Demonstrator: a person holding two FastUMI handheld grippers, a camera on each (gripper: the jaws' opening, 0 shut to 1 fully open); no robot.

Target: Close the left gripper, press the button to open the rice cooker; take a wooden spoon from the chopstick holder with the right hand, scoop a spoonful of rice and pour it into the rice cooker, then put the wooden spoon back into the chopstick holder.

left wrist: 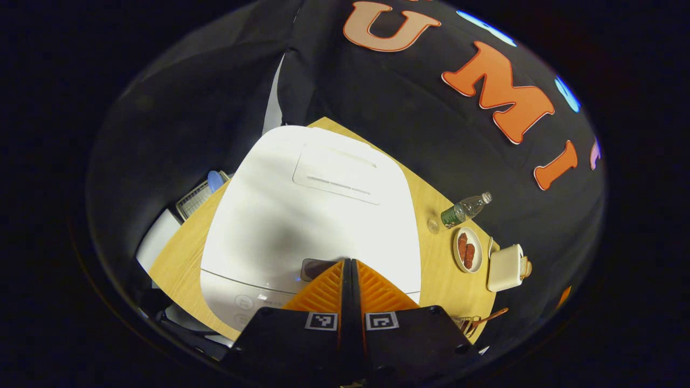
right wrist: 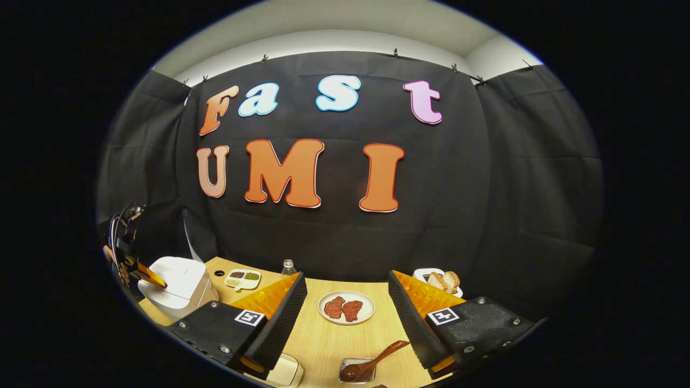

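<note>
The left tongs are clenched, their orange fingers pressed together with the tips at the dark button on the front of the white rice cooker, whose lid is down. The cooker stands on the wooden bench, directly ahead of these tongs. The right tongs are released, fingers wide apart above the bench. Between and ahead of them sits a plate of meat; below them, nearer, the wooden spoon lies in its holder.
</note>
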